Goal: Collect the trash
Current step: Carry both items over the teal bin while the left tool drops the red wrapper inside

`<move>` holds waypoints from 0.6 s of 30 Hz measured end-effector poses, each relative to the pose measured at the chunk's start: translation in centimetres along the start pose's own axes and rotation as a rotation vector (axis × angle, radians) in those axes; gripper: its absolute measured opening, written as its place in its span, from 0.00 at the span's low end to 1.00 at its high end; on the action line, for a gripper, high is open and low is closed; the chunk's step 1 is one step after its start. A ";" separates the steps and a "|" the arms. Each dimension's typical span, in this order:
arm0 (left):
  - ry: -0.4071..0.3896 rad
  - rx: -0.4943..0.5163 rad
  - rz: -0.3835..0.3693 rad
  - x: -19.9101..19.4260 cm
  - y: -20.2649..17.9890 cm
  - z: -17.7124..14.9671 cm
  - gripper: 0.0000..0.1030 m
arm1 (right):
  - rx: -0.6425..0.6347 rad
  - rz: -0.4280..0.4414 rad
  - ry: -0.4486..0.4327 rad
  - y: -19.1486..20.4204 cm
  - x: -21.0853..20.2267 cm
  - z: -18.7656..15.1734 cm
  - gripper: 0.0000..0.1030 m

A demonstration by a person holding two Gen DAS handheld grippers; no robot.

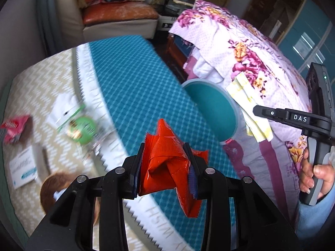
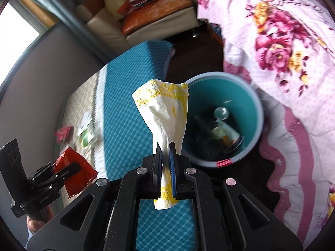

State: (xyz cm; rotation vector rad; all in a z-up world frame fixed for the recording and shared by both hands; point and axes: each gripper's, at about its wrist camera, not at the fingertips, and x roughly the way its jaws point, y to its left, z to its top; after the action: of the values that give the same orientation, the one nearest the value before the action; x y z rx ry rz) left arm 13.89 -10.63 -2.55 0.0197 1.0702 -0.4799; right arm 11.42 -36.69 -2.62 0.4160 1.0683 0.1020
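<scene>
My left gripper (image 1: 164,148) is shut on a crumpled red wrapper (image 1: 167,165), held above the blue checked mat (image 1: 129,83). The right wrist view shows the same left gripper (image 2: 69,167) with the red wrapper (image 2: 73,167) at the lower left. My right gripper (image 2: 165,146) is shut on a white and yellow napkin (image 2: 165,108), which stands up just left of the teal bin (image 2: 257,108). Some trash lies inside the bin. In the left wrist view the right gripper (image 1: 254,109) holds the napkin (image 1: 249,104) beside the teal bin (image 1: 211,113).
On the beige zigzag cloth (image 1: 35,87) lie a green round packet (image 1: 82,129), a small red packet (image 1: 13,127), a white card (image 1: 23,169) and a brown round thing (image 1: 54,188). A flowered quilt (image 1: 251,58) covers the bed on the right. A cream armchair (image 1: 117,21) stands behind.
</scene>
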 end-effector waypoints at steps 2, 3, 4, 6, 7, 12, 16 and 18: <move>0.009 0.021 -0.009 1.3 -1.3 1.0 0.35 | 0.016 -0.030 -0.019 -1.5 -0.4 0.8 0.06; 0.017 0.032 -0.014 2.1 -2.0 1.6 0.35 | 0.020 -0.035 -0.023 -2.2 -0.5 1.0 0.06; 0.024 0.039 -0.019 2.6 -2.6 1.9 0.35 | 0.027 -0.043 -0.029 -2.9 -0.6 1.3 0.06; 0.040 0.057 -0.028 4.0 -3.8 2.6 0.35 | 0.043 -0.059 -0.036 -4.2 -0.7 1.8 0.06; 0.048 0.067 -0.030 4.7 -4.5 3.0 0.35 | 0.049 -0.062 -0.037 -4.7 -0.6 1.9 0.06; 0.079 0.107 -0.039 7.8 -7.0 4.7 0.35 | 0.085 -0.071 -0.022 -7.5 0.3 2.6 0.06; 0.093 0.127 -0.044 9.9 -8.5 5.8 0.35 | 0.111 -0.076 -0.013 -8.7 1.2 2.9 0.06; 0.100 0.135 -0.045 10.9 -9.0 6.4 0.35 | 0.127 -0.079 -0.009 -9.6 1.6 3.1 0.06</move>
State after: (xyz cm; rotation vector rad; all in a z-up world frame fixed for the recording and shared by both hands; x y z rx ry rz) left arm 20.00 -24.29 -6.67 0.1400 1.1367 -0.5963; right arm 13.72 -45.92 -6.29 0.4874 1.0846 -0.0376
